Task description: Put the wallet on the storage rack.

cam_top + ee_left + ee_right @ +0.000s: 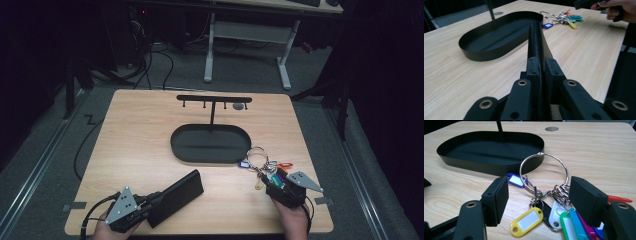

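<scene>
Jaws of the left gripper [540,72] clench the black wallet [537,40] near the tray [474,53]; it may slip. Right gripper [539,195] stands released around the key bunch [544,202], whose tags may snag.

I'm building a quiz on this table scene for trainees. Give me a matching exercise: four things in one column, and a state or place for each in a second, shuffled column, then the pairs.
Things:
1. left tongs
2. right tongs
3. black wallet
4. oval black tray

States or places:
A. lies at the middle of the table, with a hook stand rising from it
B. open, jaws on either side of the key ring with its coloured tags
C. shut on a thin black thing
D. clamped at one end, near the table's front edge

Pairs: 1-C, 2-B, 3-D, 4-A
</scene>
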`<state>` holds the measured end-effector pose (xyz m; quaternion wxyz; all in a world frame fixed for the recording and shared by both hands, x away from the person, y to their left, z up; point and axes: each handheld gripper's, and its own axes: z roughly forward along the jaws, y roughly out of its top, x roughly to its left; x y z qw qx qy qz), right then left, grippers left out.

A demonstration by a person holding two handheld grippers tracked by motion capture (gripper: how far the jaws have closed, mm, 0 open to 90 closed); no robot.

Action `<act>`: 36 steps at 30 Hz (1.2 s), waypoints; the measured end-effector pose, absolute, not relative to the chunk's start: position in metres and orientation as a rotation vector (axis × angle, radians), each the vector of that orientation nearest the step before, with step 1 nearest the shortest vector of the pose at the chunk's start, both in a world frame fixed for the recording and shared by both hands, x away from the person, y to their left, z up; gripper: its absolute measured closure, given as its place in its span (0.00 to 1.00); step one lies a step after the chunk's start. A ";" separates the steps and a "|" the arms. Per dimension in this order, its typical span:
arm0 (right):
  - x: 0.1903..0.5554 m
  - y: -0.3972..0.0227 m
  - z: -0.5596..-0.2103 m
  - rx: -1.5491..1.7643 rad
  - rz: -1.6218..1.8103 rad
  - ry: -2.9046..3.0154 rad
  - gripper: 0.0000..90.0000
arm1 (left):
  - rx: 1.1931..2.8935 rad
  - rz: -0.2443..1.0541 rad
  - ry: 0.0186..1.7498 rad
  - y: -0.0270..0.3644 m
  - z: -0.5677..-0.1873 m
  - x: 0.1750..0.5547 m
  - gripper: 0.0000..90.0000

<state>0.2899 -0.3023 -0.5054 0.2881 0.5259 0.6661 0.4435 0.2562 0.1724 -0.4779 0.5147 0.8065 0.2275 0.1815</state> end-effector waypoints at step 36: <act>0.289 -0.305 -0.504 1.404 1.188 1.776 0.36 | 1.937 0.223 0.660 0.178 -0.494 0.273 0.68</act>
